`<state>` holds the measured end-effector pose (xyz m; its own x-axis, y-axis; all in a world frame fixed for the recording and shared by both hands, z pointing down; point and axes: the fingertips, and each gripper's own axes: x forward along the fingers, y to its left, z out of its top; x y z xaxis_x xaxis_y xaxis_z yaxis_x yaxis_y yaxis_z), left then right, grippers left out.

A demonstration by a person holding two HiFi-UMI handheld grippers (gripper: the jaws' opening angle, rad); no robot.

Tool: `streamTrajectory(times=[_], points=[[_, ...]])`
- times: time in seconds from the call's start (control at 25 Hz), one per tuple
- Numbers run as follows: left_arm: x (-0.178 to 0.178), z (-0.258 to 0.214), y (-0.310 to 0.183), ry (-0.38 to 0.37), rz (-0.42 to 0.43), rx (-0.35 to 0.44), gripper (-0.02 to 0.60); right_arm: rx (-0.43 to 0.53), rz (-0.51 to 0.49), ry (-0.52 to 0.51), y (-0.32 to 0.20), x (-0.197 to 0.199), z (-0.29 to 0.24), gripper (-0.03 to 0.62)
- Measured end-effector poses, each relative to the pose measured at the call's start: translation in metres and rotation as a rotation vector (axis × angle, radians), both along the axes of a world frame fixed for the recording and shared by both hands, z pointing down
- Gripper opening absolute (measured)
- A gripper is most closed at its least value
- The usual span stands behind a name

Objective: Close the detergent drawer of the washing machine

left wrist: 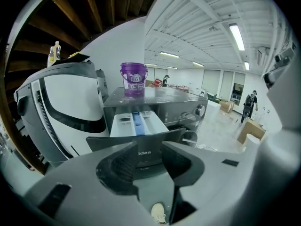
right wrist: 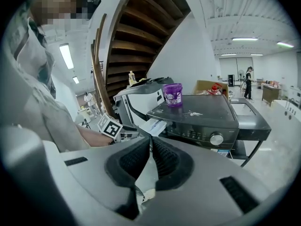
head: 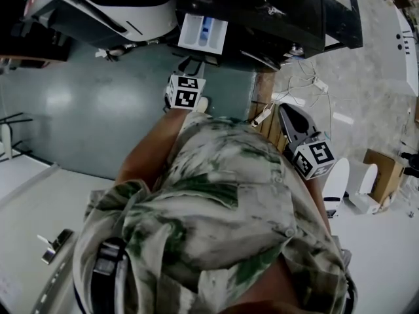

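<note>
The detergent drawer (head: 203, 31) stands pulled out of the dark washing machine (head: 275, 18); it is white inside with a blue middle compartment. My left gripper (head: 190, 66) points at the drawer from just in front, jaws open. In the left gripper view the drawer's dark front panel (left wrist: 141, 140) shows through the gap of my left gripper (left wrist: 149, 161), with nothing between the pads. My right gripper (head: 286, 112) hangs off to the right, away from the machine. In the right gripper view my right gripper (right wrist: 151, 142) is shut on nothing, and the drawer (right wrist: 156, 126) juts out beyond it.
A purple bucket (left wrist: 134, 79) stands on top of the machine. A white rounded appliance (left wrist: 66, 107) sits left of it under a wooden stair (right wrist: 141, 36). Cables (head: 308, 87) lie on the floor at the right, and cardboard boxes (head: 383, 172) beyond them.
</note>
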<state>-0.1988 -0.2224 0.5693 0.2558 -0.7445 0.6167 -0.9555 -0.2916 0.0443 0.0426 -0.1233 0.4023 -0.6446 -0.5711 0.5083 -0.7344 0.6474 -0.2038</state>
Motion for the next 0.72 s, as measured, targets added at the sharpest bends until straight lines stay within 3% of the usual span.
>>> streamTrajectory(times=[0.72], points=[[-0.009,0.014,-0.021,-0.013,-0.031,-0.029,0.172,-0.021,0.050,0.000,-0.021,0.000,0.002,0.040]])
